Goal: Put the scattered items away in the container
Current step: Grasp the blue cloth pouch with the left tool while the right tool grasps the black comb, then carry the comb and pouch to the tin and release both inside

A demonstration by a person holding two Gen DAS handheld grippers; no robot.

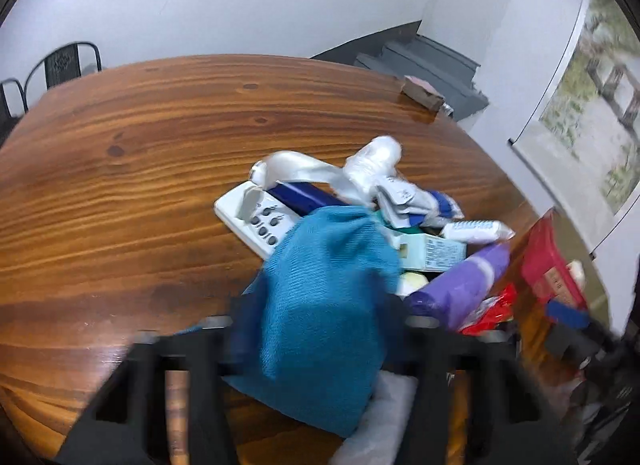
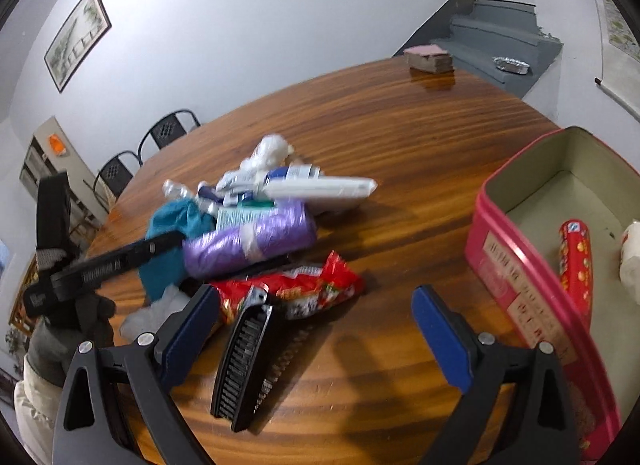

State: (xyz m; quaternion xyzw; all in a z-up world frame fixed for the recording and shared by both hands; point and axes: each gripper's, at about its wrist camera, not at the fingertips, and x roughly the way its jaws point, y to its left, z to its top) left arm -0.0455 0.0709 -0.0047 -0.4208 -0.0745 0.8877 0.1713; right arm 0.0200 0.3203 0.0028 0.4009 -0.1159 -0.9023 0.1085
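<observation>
A teal cloth (image 1: 324, 285) bulges up between the fingers of my left gripper (image 1: 320, 321), which is shut on it; the pads are hidden by the fabric. From the right wrist view that left gripper (image 2: 176, 239) reaches into the pile from the left. The pile holds a purple bag roll (image 2: 256, 241), a white tube (image 2: 320, 187), a white remote (image 1: 256, 221) and a red snack packet (image 2: 296, 289). My right gripper (image 2: 316, 301) stands open over a black comb (image 2: 244, 361). The red tin (image 2: 520, 285) sits at the right, with a red tube (image 2: 576, 261) inside.
A brown block (image 2: 428, 59) lies at the table's far edge. Two black chairs (image 2: 168, 133) stand behind the table at the left, grey stairs (image 2: 500, 37) at the back right. A gloved hand (image 2: 88, 309) holds the left gripper. Bare wood lies beyond the pile.
</observation>
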